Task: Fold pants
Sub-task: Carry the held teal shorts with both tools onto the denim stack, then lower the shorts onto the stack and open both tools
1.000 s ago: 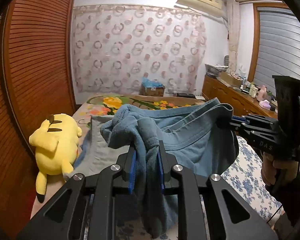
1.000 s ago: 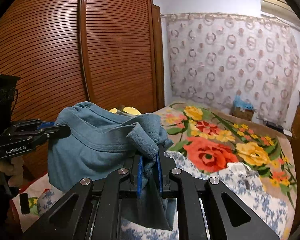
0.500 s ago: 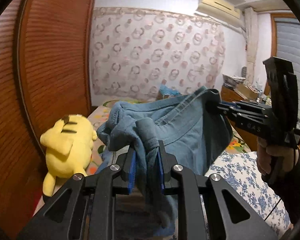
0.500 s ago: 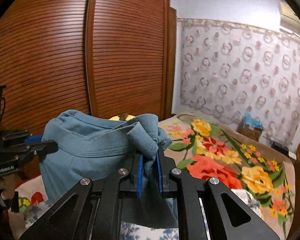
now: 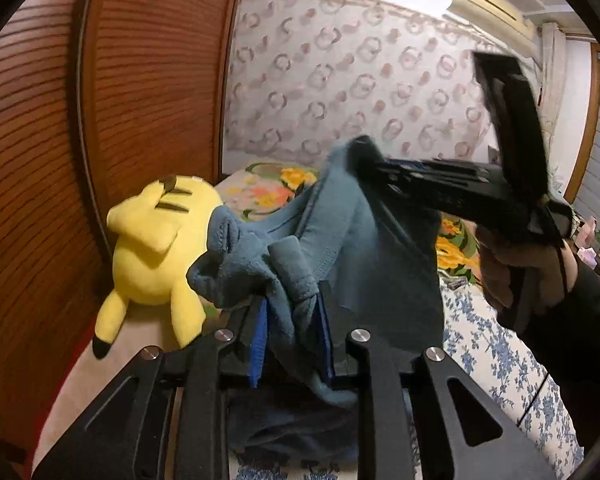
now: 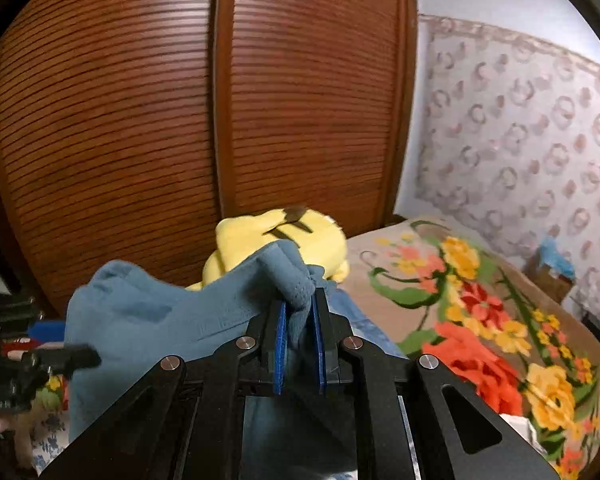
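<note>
Clearly soft and limp, the blue pants [image 5: 340, 248] hang mid-frame above the bed [image 6: 480, 320], bunched in the left gripper [image 5: 292, 332], whose fingers are easing apart around the cloth, and clenched in the right gripper [image 6: 299, 336], best held by the firmer waistband.

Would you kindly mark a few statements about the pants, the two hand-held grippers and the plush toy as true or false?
1. Blue fabric of the pants sits between the blue pads of the left hand-held gripper. True; its jaws are opening.
2. The right hand-held gripper is empty. False: it pinches a bunch of the pants.
3. A yellow plush toy lies on the bed beside the wooden wardrobe doors. True.
4. The pants lie folded flat on the bed. False: they hang bunched between the two grippers.
5. The bedspread is plain white. False: it bears large flowers.
</note>
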Tool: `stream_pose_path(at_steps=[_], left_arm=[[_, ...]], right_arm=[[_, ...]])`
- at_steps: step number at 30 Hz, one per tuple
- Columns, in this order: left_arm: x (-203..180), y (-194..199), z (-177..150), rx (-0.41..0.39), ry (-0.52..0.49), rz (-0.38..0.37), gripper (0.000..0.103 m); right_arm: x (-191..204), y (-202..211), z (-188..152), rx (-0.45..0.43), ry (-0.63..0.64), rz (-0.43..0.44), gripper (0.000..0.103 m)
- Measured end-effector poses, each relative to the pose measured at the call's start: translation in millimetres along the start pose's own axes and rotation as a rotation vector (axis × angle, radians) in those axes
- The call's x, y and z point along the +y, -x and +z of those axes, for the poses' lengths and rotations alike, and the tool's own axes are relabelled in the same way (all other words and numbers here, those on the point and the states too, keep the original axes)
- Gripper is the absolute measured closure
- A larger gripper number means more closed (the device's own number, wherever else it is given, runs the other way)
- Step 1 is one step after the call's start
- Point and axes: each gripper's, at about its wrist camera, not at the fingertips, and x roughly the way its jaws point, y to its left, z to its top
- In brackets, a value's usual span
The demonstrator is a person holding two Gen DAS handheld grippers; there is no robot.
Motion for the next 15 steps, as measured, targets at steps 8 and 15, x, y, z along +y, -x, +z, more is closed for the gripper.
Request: stream_pose_path(at_steps=[8, 15], left_arm=[[6.9, 6.1, -12.1, -0.006, 0.044, 0.037, 0.057], [-1.6, 18.6, 2.0, -0.058, -0.012, 0.033, 0.05]], right_arm=[[-15.7, -35.1, 7.4, 0.05, -0.011, 0.039, 0.084], [-30.4, -17.2, 11.6, 0.028, -0.087, 0.01, 0.066]])
